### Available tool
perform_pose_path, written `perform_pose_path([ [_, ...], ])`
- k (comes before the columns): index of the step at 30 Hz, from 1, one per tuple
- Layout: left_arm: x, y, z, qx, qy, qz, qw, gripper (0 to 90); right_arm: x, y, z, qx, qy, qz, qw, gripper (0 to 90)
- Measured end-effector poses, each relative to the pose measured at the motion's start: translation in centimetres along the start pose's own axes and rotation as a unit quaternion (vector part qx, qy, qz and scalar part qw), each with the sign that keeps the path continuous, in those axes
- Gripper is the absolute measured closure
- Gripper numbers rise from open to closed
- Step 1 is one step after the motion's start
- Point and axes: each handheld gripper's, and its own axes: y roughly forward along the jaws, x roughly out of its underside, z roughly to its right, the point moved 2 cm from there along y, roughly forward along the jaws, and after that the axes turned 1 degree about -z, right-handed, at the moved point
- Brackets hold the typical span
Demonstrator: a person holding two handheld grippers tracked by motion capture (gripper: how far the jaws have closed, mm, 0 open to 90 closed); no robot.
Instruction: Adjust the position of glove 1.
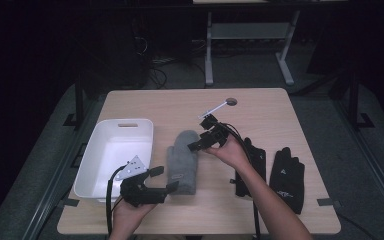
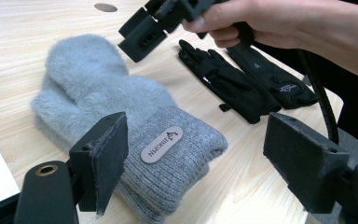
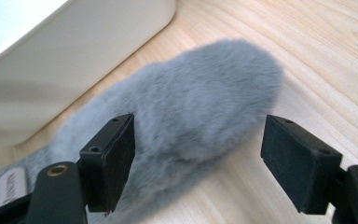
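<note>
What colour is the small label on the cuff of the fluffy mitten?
The label is pale beige with dark lettering; the left gripper view shows it best.

A dim lab or recording room: 1 pale wooden table point(image 1: 280, 115) at frame centre stands on grey carpet, cables point(image 1: 155, 70) trail on the floor at upper left, and a white desk frame point(image 1: 250, 35) stands at top centre.
</note>
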Motion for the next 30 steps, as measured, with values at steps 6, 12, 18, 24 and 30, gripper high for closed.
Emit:
perform_pose_path([
  [6,0.0,0.0,-0.1,0.000,0.002,0.000,1.0000,21.6,0.0,1.0,1.7,-0.013,0.043,0.012,0.9989,24.7],
  [12,0.0,-0.1,0.0,0.000,0.002,-0.002,1.0000,21.7,-0.2,2.4,2.6,-0.027,0.079,0.017,0.9964,23.4],
  [18,0.0,0.0,0.2,0.002,0.005,0.003,1.0000,21.6,-0.1,4.0,3.3,-0.037,0.109,0.018,0.9931,21.7],
  [24,0.0,0.0,0.2,0.002,0.006,0.003,1.0000,21.7,0.4,5.2,3.9,-0.060,0.139,0.014,0.9884,24.8],
  [30,0.0,-0.2,0.1,0.000,0.004,0.001,1.0000,21.7,1.0,5.9,4.4,-0.104,0.168,0.018,0.9801,43.8],
])
